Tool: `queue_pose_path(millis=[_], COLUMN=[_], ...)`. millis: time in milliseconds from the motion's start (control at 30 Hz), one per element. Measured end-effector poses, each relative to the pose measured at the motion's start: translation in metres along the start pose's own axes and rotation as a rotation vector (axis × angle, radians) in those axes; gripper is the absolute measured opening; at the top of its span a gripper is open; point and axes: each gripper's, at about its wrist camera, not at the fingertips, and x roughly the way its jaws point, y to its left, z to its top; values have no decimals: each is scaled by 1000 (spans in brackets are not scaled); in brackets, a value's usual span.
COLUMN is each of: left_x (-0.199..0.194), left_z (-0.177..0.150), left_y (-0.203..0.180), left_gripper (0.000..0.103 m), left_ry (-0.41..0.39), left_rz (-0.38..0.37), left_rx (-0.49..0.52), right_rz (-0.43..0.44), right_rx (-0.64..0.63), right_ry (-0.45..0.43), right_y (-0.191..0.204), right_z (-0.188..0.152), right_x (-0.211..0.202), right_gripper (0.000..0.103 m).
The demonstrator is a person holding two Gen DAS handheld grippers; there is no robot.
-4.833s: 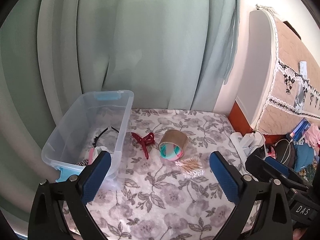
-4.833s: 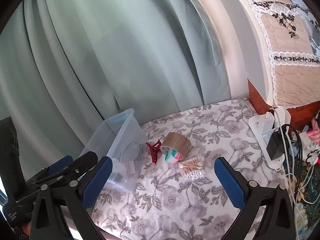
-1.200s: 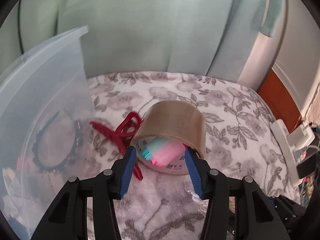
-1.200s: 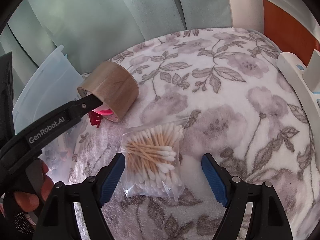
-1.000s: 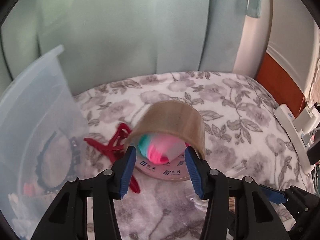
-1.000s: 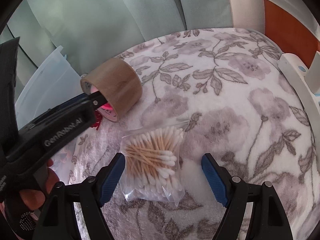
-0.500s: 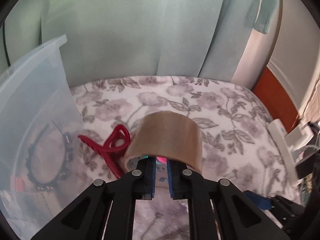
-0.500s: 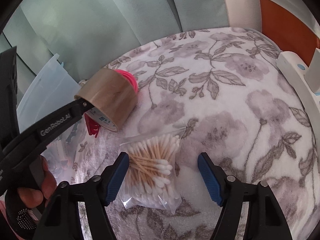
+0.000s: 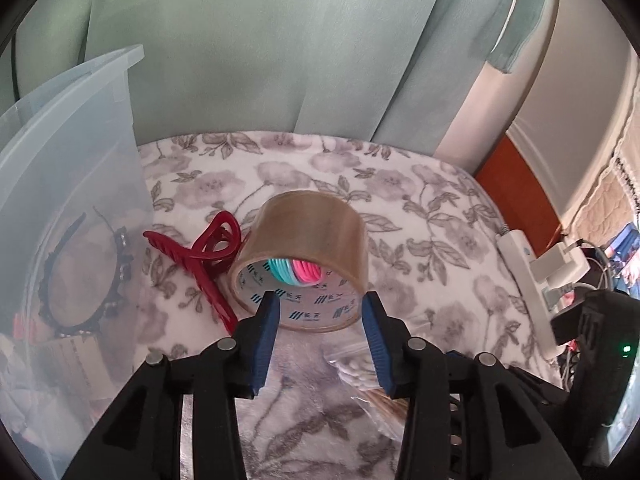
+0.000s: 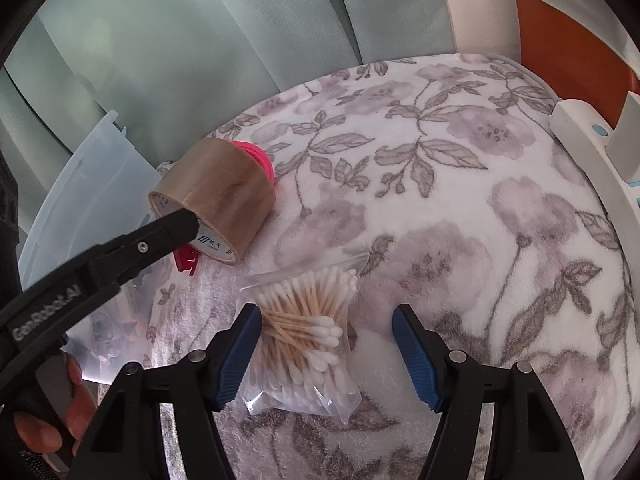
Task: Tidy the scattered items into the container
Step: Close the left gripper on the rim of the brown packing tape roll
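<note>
Here, tongs point(image 9: 320, 334) before tape roll point(image 9: 310, 236)

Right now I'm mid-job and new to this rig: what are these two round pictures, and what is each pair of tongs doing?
There is no robot: a person holds a pair of tongs in each hand, each with a fisheye camera looking along its blue pads. In the left view, the left tongs, just reopened, stand open around the near rim of the brown tape roll, gripping nothing. A red hair claw lies beside it, next to the clear plastic bin. In the right view, the right tongs, easing narrower, straddle the clear bag of cotton swabs on the floral blanket, not yet pinching it.
</note>
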Motion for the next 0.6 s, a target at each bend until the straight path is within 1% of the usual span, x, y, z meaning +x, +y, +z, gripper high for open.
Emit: queue_pose_path(millis=[167, 233, 433, 533, 600], left_x=[0, 3, 16, 19, 20], left_z=[5, 8, 15, 18, 20], left_y=[3, 4, 1, 2, 2], left_gripper=[52, 52, 52, 48, 39], left_ry=[2, 5, 22, 17, 13], left_rz=[-38, -50, -38, -44, -48], left_rx=[-43, -65, -96, -116, -130], right_rz=[-2, -10, -72, -80, -81], right_rx=[-23, -48, -136, -143, -145], right_ry=[4, 9, 3, -1, 0], right_y=[3, 7, 21, 21, 22], right_z=[0, -1, -9, -10, -10], right_x=[1, 2, 5, 6, 6], right_gripper=[73, 75, 77, 77, 77])
